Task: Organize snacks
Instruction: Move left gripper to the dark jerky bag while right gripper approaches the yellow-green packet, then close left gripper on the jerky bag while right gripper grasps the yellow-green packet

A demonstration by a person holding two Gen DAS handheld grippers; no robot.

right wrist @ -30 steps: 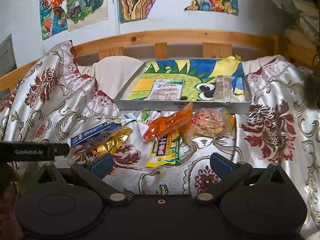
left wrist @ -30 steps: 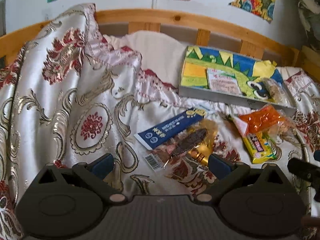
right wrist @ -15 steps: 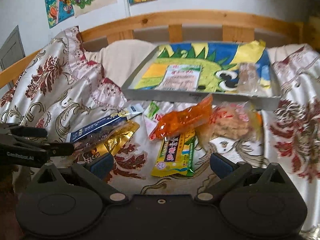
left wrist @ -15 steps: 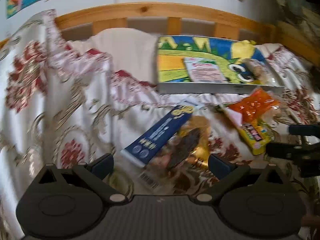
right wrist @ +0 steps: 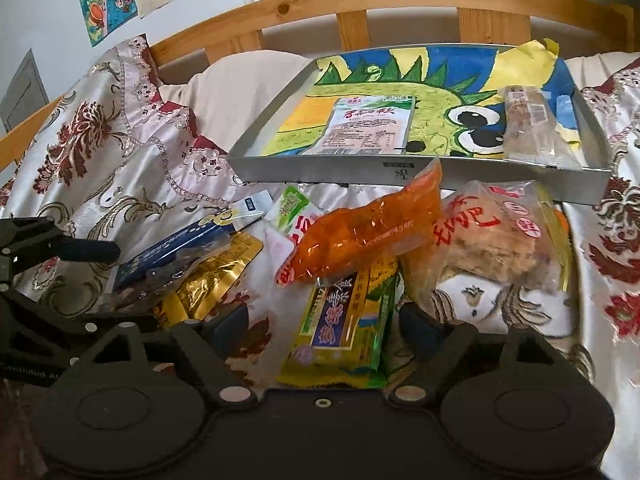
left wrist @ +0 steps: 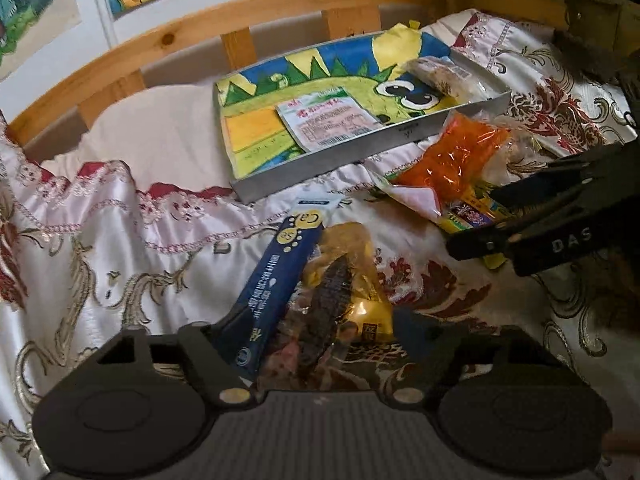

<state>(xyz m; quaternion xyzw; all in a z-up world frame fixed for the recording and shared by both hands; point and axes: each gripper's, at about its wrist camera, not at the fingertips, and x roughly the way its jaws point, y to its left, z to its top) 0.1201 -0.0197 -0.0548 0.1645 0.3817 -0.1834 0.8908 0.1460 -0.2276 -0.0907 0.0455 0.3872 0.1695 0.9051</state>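
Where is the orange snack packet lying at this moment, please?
In the right wrist view the orange snack packet lies mid-frame on the bedspread, just before the tray, overlapping the yellow-green packet.

Bed's brocade cover (right wrist: 100,184) bears tray (right wrist: 320,172), perhaps six snack packets (right wrist: 360,236).

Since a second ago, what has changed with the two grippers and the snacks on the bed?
Both grippers came down to the loose snacks and their jaws are closing. The left gripper straddles the blue stick pack and gold packet; the right gripper straddles the yellow-green packet. Neither looks pinched yet. The snacks and the tray, with its two packets, lie as before.
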